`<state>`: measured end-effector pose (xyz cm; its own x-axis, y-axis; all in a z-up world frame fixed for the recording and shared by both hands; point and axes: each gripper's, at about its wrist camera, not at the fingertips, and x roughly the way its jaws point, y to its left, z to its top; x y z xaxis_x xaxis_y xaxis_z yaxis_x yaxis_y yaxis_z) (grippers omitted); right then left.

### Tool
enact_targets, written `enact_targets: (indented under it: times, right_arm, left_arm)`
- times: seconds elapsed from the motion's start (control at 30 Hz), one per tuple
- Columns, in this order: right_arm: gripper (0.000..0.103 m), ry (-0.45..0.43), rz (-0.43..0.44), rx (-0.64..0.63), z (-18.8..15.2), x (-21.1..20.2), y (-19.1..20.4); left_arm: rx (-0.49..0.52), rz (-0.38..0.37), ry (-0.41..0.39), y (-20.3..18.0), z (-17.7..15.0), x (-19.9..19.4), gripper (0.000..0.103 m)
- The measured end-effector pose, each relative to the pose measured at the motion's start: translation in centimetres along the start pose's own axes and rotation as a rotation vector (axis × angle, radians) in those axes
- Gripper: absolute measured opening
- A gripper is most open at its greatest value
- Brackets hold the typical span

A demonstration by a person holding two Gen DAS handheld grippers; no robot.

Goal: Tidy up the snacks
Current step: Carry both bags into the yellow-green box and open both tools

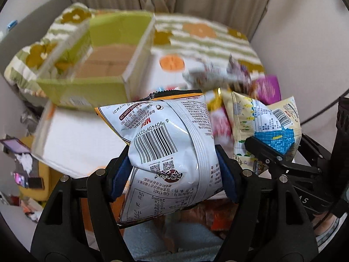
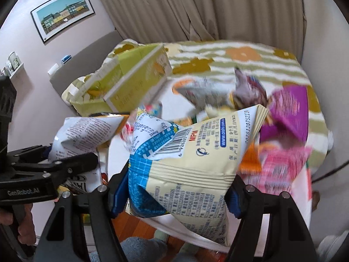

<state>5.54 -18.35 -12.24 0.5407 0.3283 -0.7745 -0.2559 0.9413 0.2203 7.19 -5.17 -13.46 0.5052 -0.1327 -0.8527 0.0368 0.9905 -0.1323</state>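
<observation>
The left gripper (image 1: 174, 170), a black two-finger tong with blue pads, is clenched on a puffed white foil snack bag with a barcode and an orange top edge (image 1: 172, 139), which is pinched at its waist and held up clear of the bed. The right gripper (image 2: 174, 190), of the same make, is clamped on a cream-yellow foil snack bag with a blue printed panel (image 2: 189, 163), likewise squeezed between the pads and carried in the air; the two bags are seen hanging near each other, the right gripper's own bag appearing at the right edge of the left wrist view. Beyond the grippers a loose heap of packets is left lying on a green-and-white striped bedspread with orange and olive flowers (image 2: 240, 65): a purple packet (image 2: 292, 113), a pink packet (image 2: 281, 170) and a grey-white packet (image 2: 209, 91), all blurred. Farther off, at the left, an open lime-green cardboard box with a brown inner floor (image 1: 104, 65) is stood on the bedspread; as far as its interior can be seen, nothing has been placed in it. The task is therefore judged to be at an early stage: two bags have been picked up but not put away, and the heap remains to be sorted, presumably into the box.
</observation>
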Motion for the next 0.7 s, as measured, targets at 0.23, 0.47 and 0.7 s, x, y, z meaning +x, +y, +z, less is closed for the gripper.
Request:
enact_targets:
  times: [0.23,0.47,0.7]
  right_arm:
    - [0.068,-0.037,0.010,-0.057,6.4,1.0,3.7]
    - [0.068,-0.024,0.005,-0.054,12.4,6.0,8.8]
    - [0.068,0.022,-0.021,0.011,16.5,12.5,12.2]
  left_arm:
    - [-0.008,0.023,-0.103,6.2,6.7,-1.9,0.068]
    - [0.011,0.044,-0.106,14.9,14.1,0.1,0.068]
    - [0.091,0.025,-0.022,21.8,20.0,6.2,0.069]
